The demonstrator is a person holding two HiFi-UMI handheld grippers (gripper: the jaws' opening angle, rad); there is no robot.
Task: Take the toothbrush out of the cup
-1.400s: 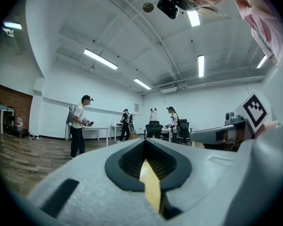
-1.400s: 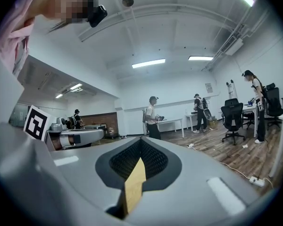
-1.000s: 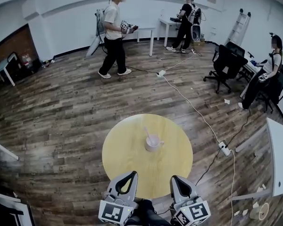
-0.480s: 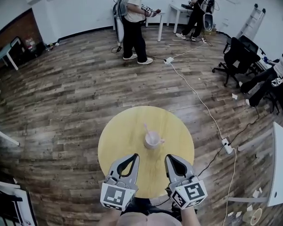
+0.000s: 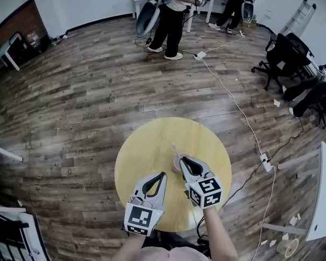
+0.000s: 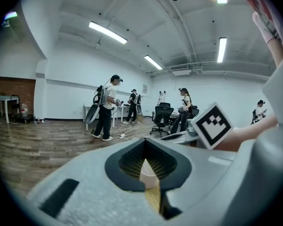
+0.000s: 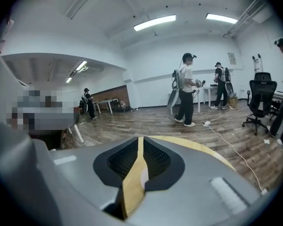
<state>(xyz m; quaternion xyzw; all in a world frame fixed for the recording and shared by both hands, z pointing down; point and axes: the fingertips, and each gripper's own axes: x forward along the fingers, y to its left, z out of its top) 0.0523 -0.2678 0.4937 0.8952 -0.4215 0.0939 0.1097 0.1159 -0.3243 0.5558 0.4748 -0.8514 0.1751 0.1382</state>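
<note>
1. Far to the left of both grippers, we see a brick wall [image 5: 19,23] and a white desk [image 5: 2,58] at the edge of a wide floor [image 5: 70,118] of dark wooden planks.
2. The left gripper [image 5: 163,174] hangs above the near part of a round yellow table [image 5: 136,156]. Its jaw tips are together and nothing is clamped between them.
3. Just ahead and to the right of it, a pale cup [image 5: 177,161] stands on the table, right at the other gripper's tips.
4. The toothbrush [image 5: 174,148] is in the cup. Its long axis is close to upright and leans slightly away from us, with the free end pointing up. We cannot tell which end that is.
5. The right gripper [image 5: 186,160] has its jaws opening, a narrow gap apart. A sliver of the cup shows through the gap, and the pads press on nothing.
6. Right of that gripper, a white cable [image 5: 233,99] crosses the floor to a power strip [image 5: 265,162]. Farther right are black office chairs [image 5: 282,56]. Far ahead, a person [image 5: 171,18] stands.
</note>
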